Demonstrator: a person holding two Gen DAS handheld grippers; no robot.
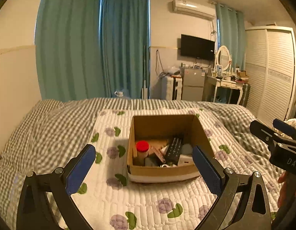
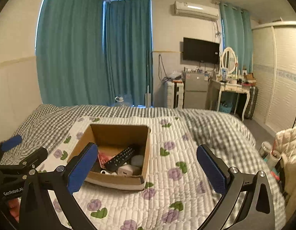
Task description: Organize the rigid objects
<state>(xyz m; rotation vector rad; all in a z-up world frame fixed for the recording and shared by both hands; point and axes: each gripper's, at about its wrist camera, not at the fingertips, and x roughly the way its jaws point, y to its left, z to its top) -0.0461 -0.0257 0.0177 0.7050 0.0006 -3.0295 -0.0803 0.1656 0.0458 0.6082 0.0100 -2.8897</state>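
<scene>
An open cardboard box (image 1: 163,123) stands on the quilted bed; it also shows in the right wrist view (image 2: 117,134). Inside lie a red-lidded jar (image 1: 142,149), a black remote (image 1: 173,148) (image 2: 120,158), a white adapter (image 2: 126,170) and other small items. My left gripper (image 1: 144,164) is open and empty, just in front of the box. My right gripper (image 2: 147,168) is open and empty, to the right of the box; it shows in the left wrist view (image 1: 272,130). The left gripper shows at the left edge of the right wrist view (image 2: 19,151).
The floral quilt (image 1: 167,201) covers the bed, with a grey checked blanket (image 1: 42,124) around it. Teal curtains (image 1: 90,48), a fridge (image 1: 193,84), a dressing table (image 1: 224,84) and a white wardrobe (image 1: 272,72) stand beyond. Bottles (image 2: 268,153) sit beside the bed at right.
</scene>
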